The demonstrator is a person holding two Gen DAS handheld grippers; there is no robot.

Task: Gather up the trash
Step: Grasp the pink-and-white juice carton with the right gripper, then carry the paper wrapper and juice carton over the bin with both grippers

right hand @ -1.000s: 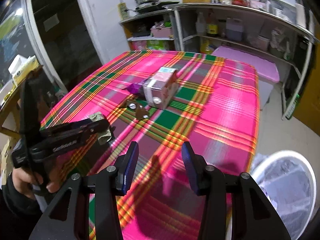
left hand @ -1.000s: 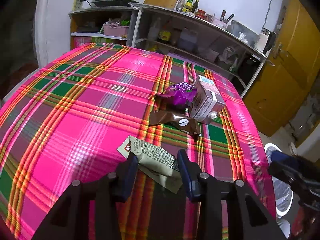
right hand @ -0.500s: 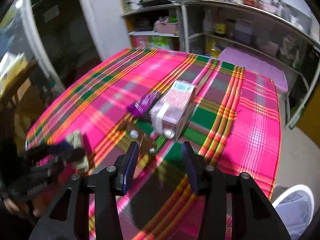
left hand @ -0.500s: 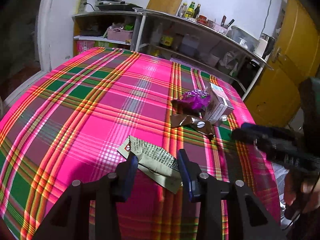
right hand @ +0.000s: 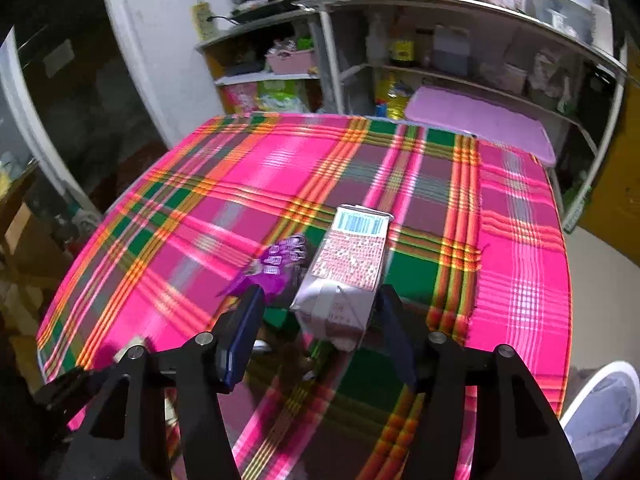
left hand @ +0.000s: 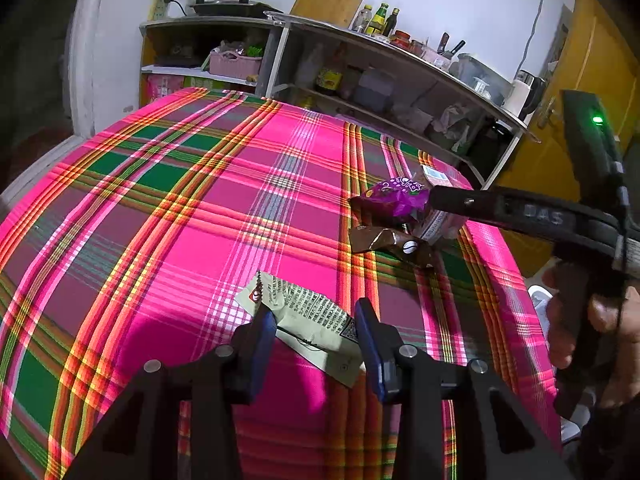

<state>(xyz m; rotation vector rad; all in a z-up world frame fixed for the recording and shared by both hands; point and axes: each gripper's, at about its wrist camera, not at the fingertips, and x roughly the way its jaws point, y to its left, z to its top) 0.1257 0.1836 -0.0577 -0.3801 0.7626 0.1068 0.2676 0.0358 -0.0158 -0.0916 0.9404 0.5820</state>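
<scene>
Carton and wrappers on plaid cloth, both tools at their pickings.

Right gripper [right hand: 318, 312]: jaws opening, straddling the near end of the pink carton [right hand: 350, 266], pads not yet pressing. Carton lies flat; likely light, stiff-walled, best taken across its narrow sides. Left gripper [left hand: 316, 330]: jaws parted over the pale printed wrapper [left hand: 308, 320]; contact unclear. Wrapper thin, limp. Purple wrapper [right hand: 276, 264] and brown wrapper [left hand: 390, 242] beside carton. White bin [right hand: 600, 412] cut off at frame edge.

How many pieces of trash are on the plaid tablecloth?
4: pale printed wrapper between the left gripper's fingers; purple wrapper, brown wrapper and pink carton clustered together.
</scene>
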